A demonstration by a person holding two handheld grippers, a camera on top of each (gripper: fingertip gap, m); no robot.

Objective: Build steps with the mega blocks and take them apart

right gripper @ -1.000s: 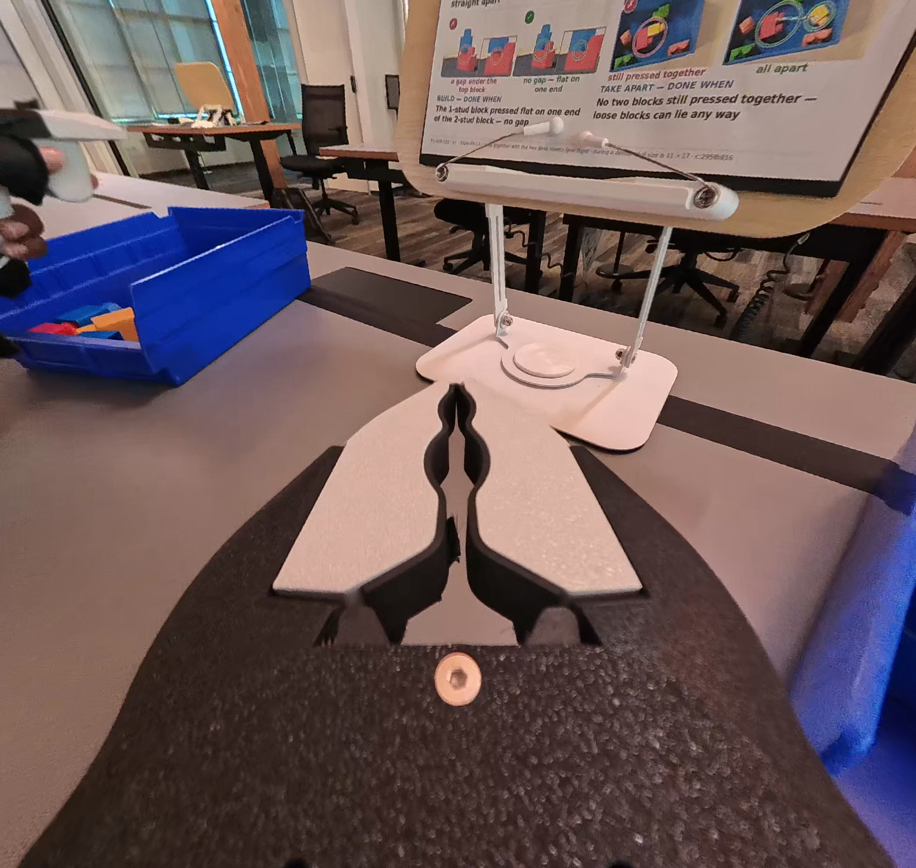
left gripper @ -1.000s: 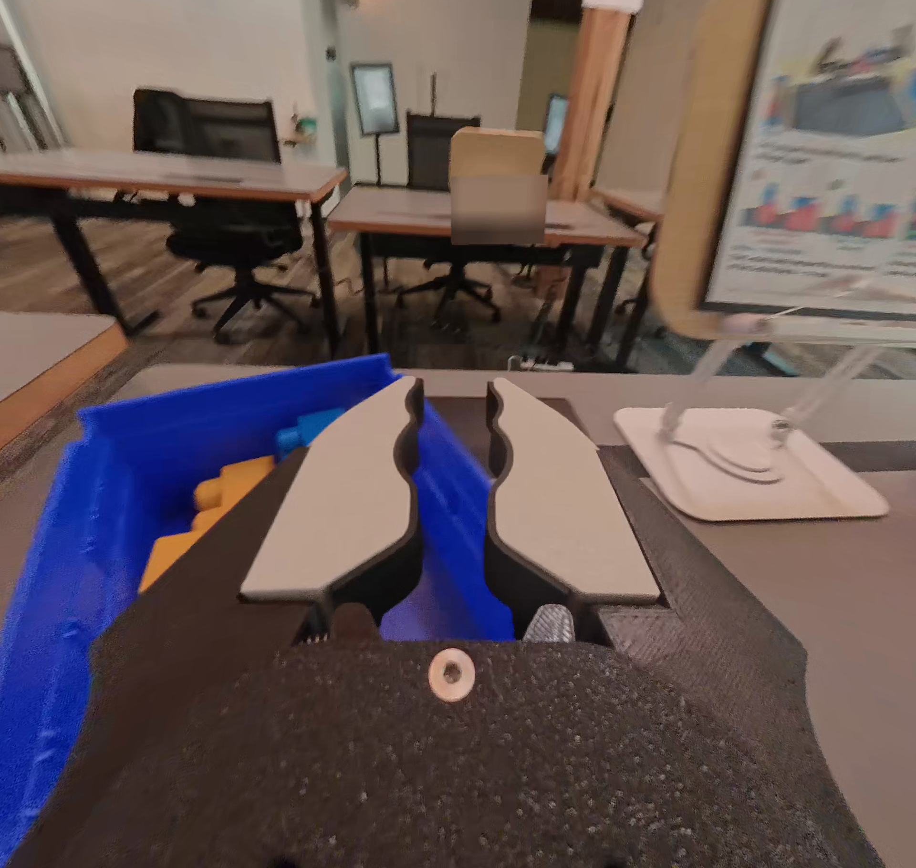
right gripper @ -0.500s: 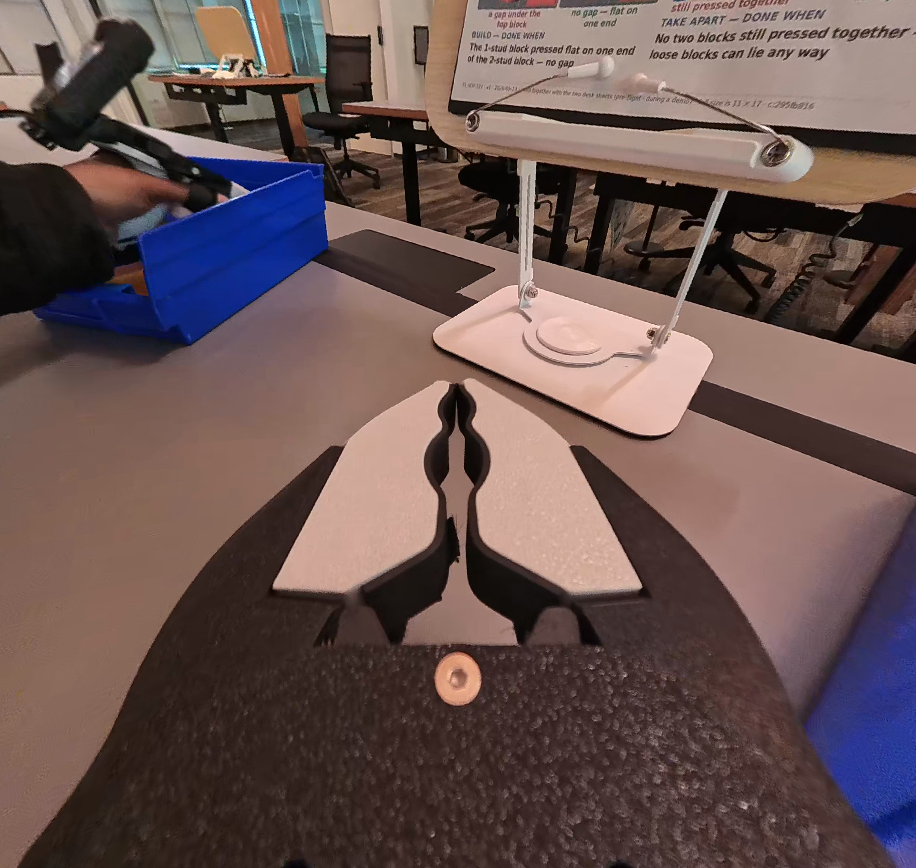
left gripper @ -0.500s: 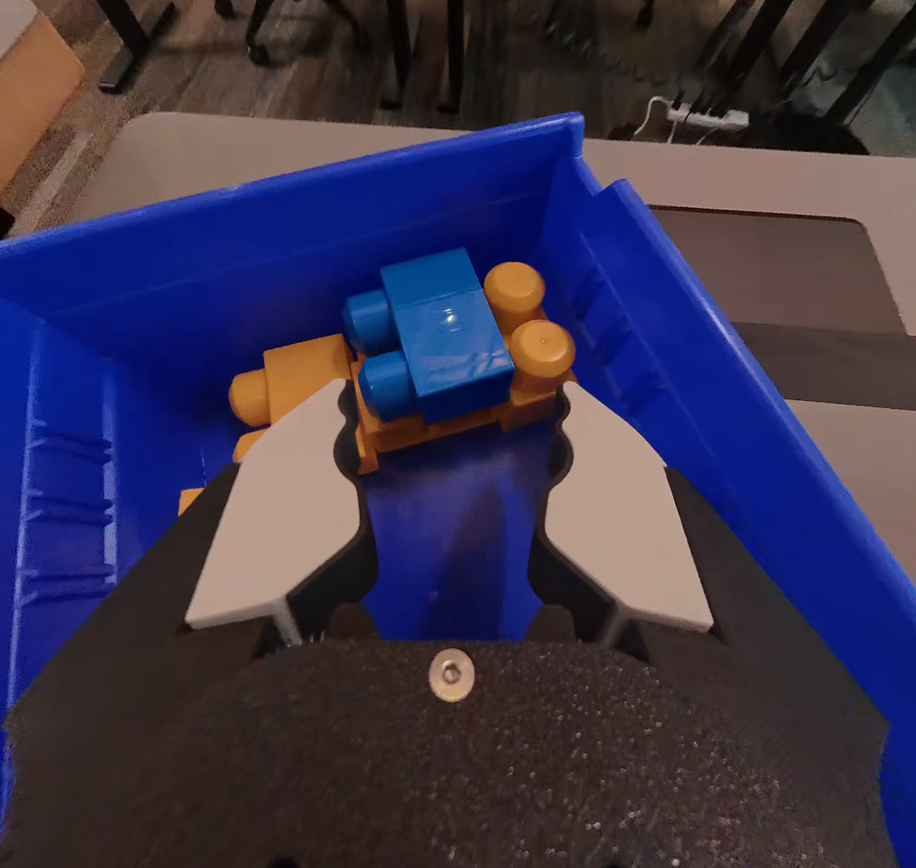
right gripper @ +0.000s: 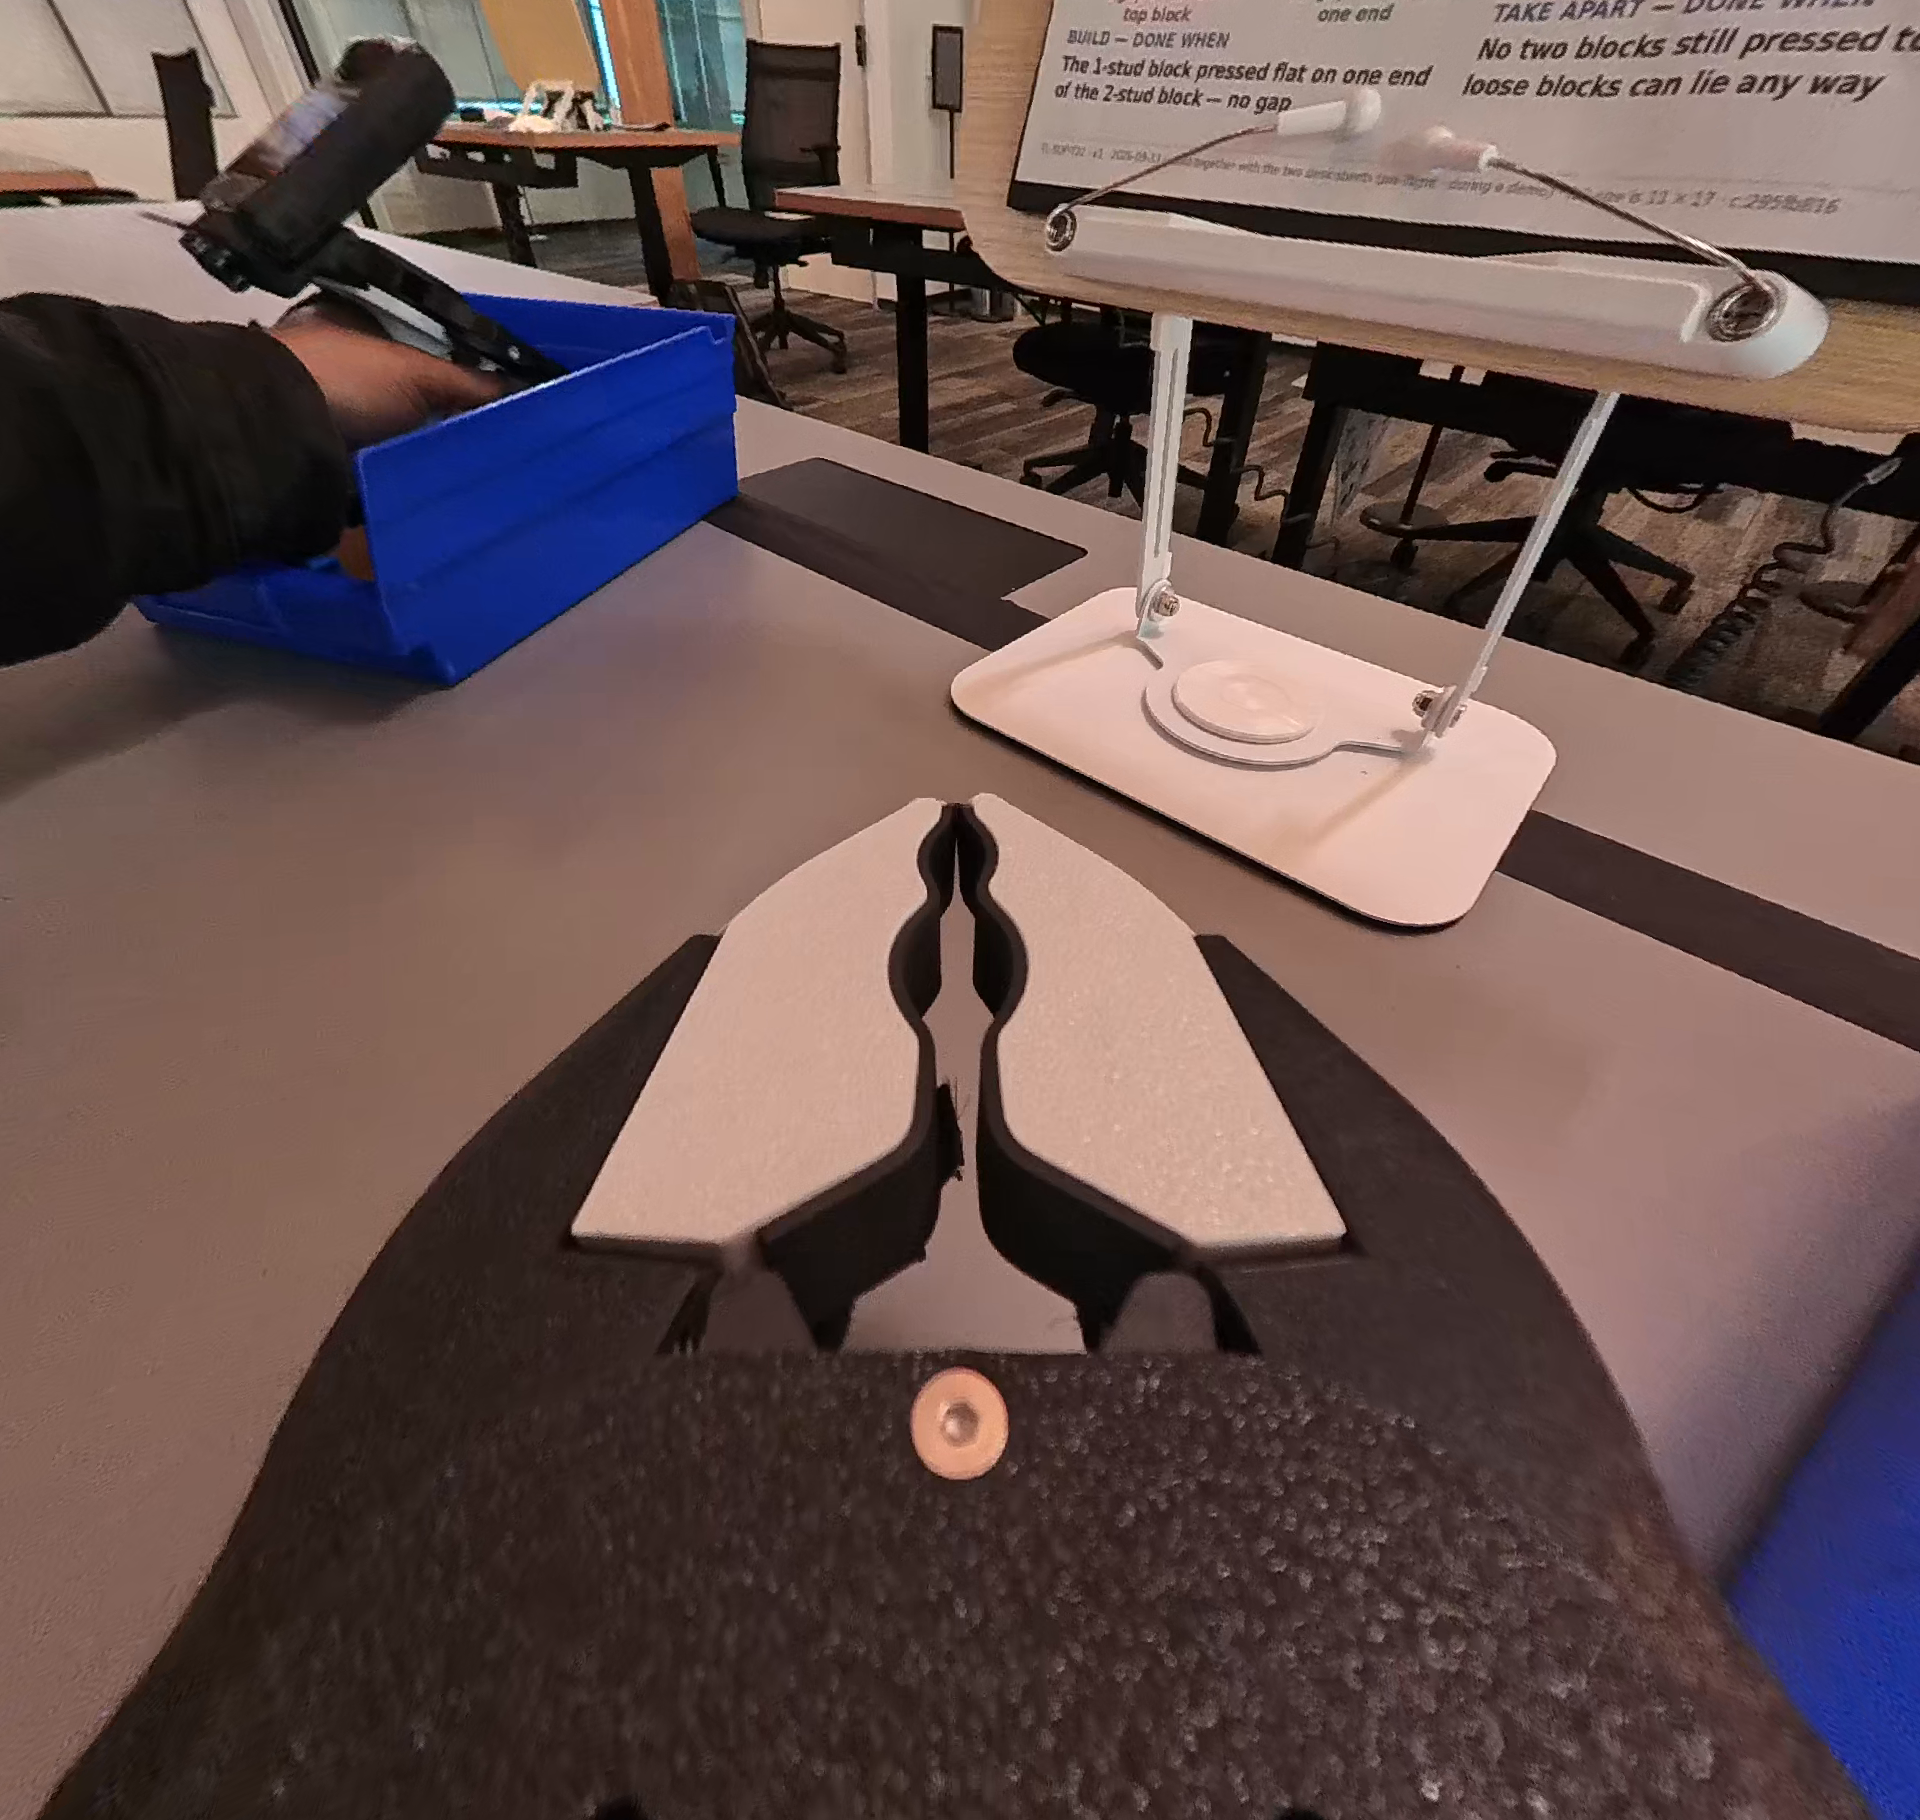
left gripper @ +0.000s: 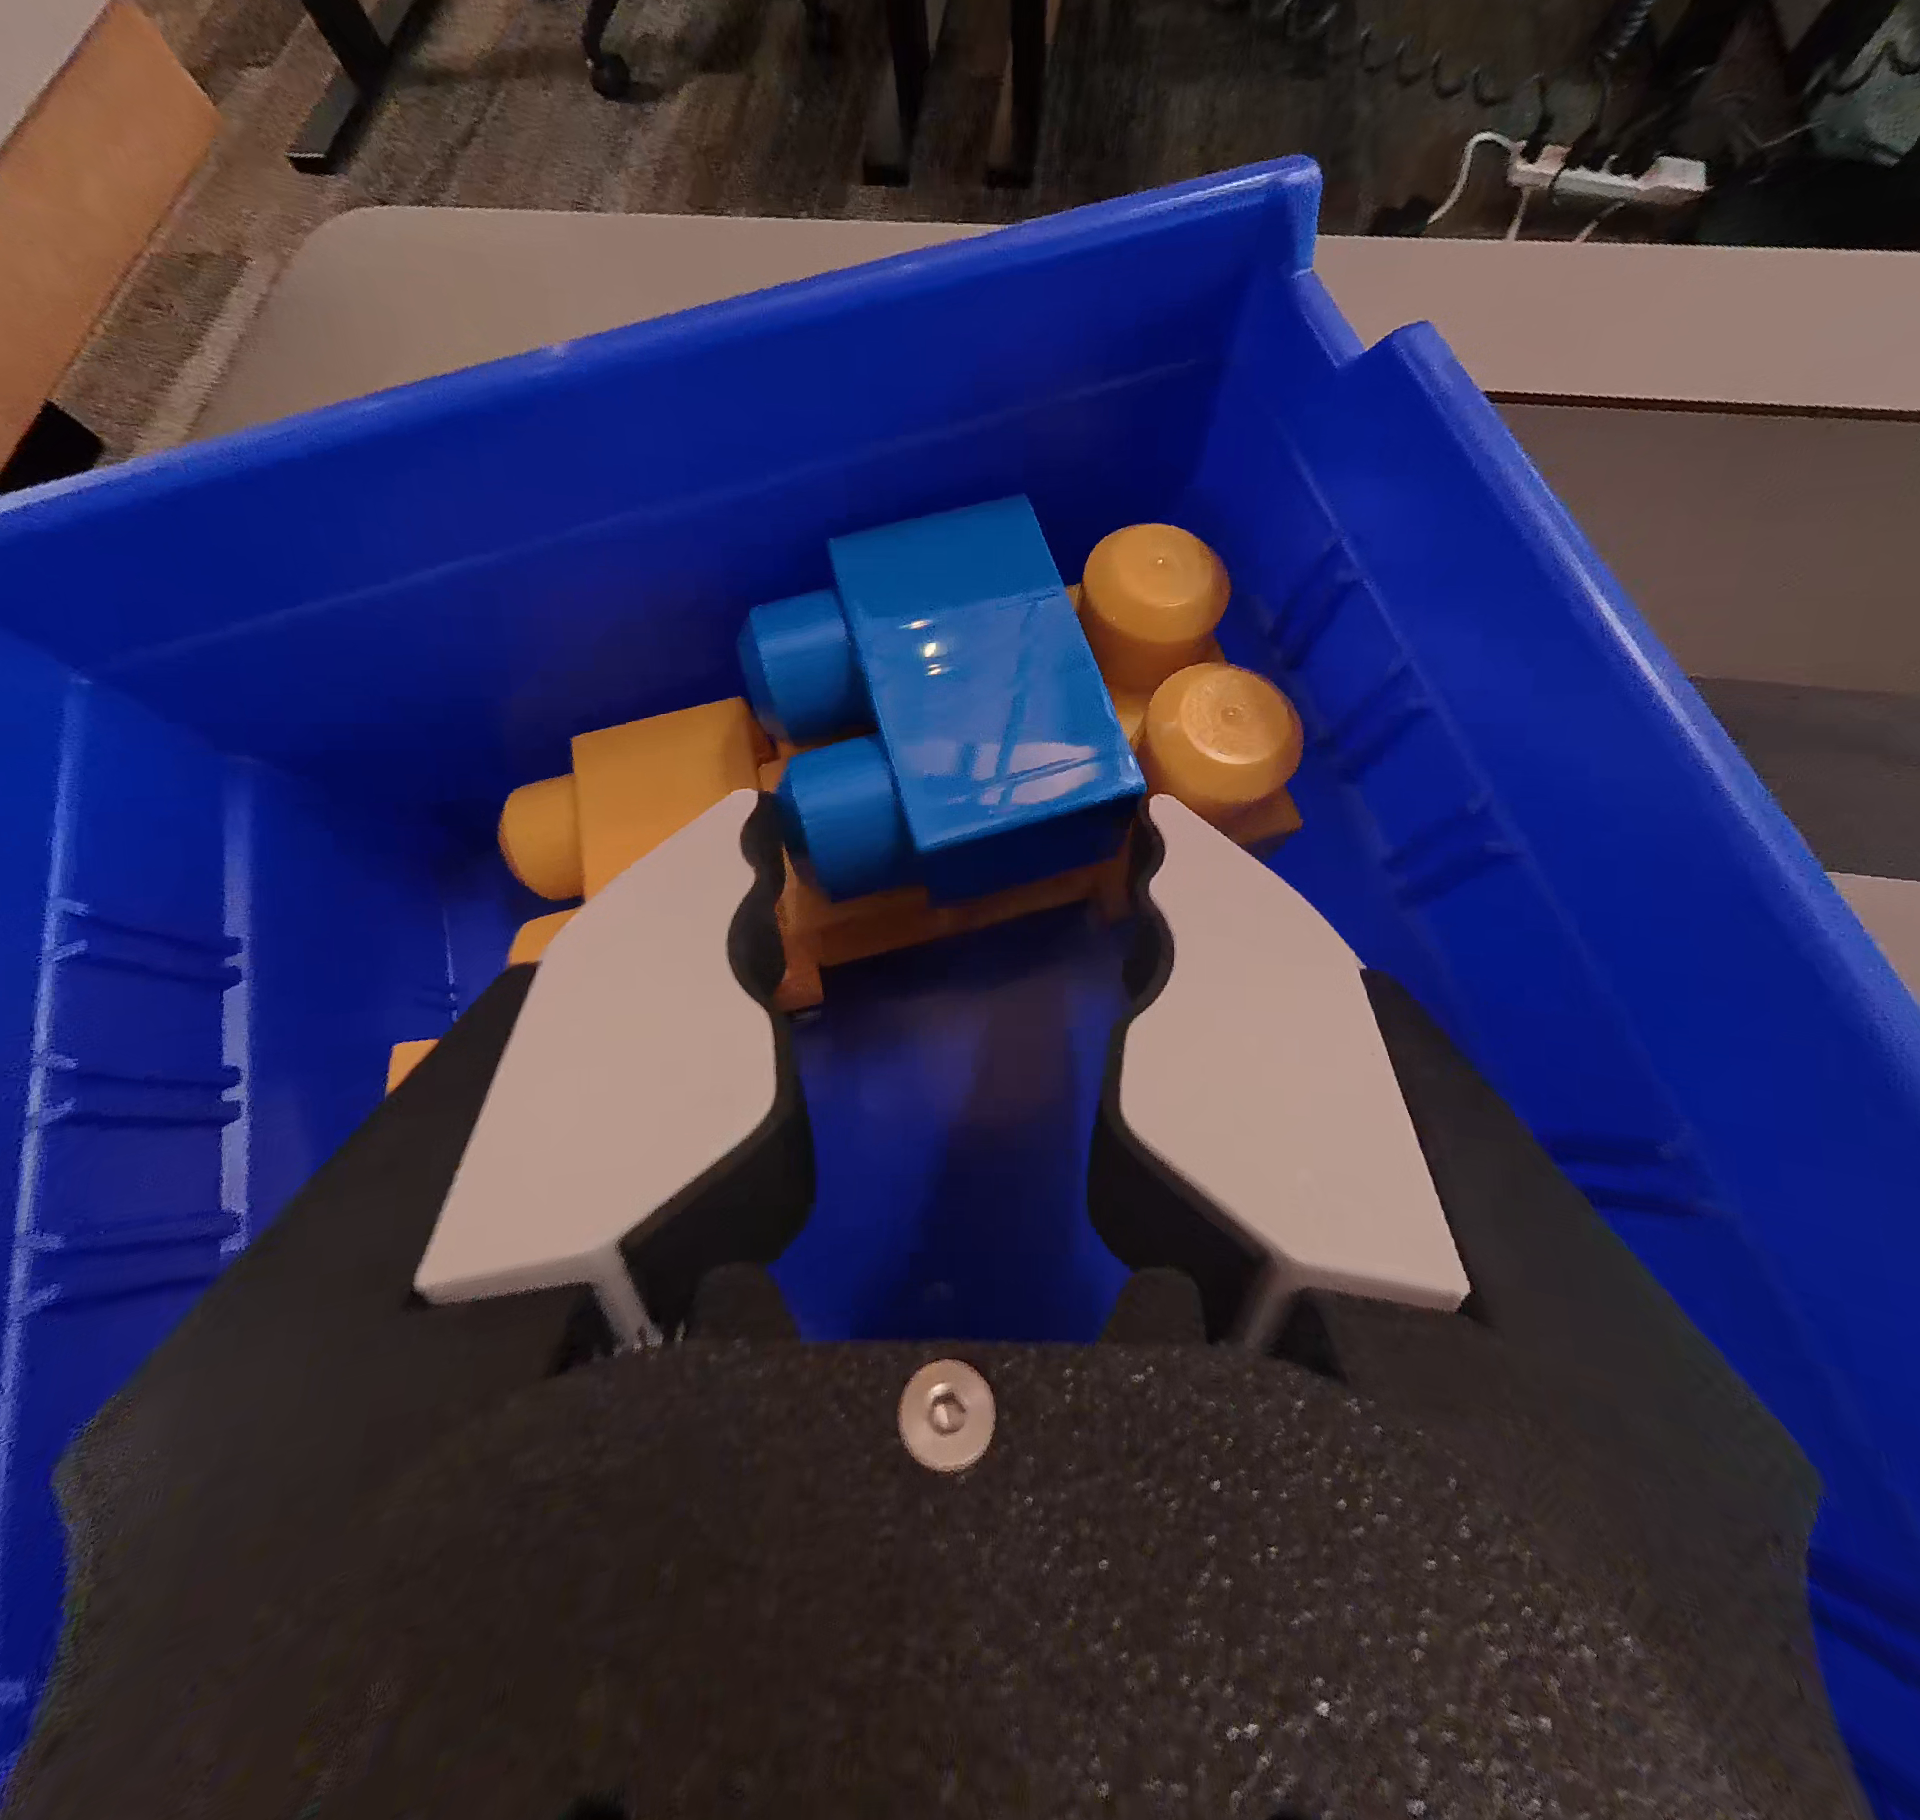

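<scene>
In the left wrist view a blue two-stud block [left gripper: 966,721] lies on its side on top of orange blocks [left gripper: 1184,669] inside a blue bin [left gripper: 623,482]. My left gripper [left gripper: 945,814] is open and reaches down into the bin, its fingertips on either side of the blue block's near end. Another orange block [left gripper: 623,783] lies to the left. My right gripper [right gripper: 958,806] is shut and empty above the grey table [right gripper: 416,887]. The right wrist view shows the bin [right gripper: 540,482] at far left with the left gripper [right gripper: 343,191] in it.
A white stand [right gripper: 1247,731] holds an instruction board [right gripper: 1455,35] at the back right of the table. A blue thing [right gripper: 1849,1562] shows at the right edge. A person's dark sleeve [right gripper: 135,461] reaches to the bin. Desks and office chairs stand behind. Some 50 cm of space lies between my two pairs of fingers. Between my left fingertips and the orange block [left gripper: 623,783] there is roughly 4 cm.
My left gripper tilted down into the bin, opened, and closed in on the blue block. The right gripper stayed shut and shifted slightly.
</scene>
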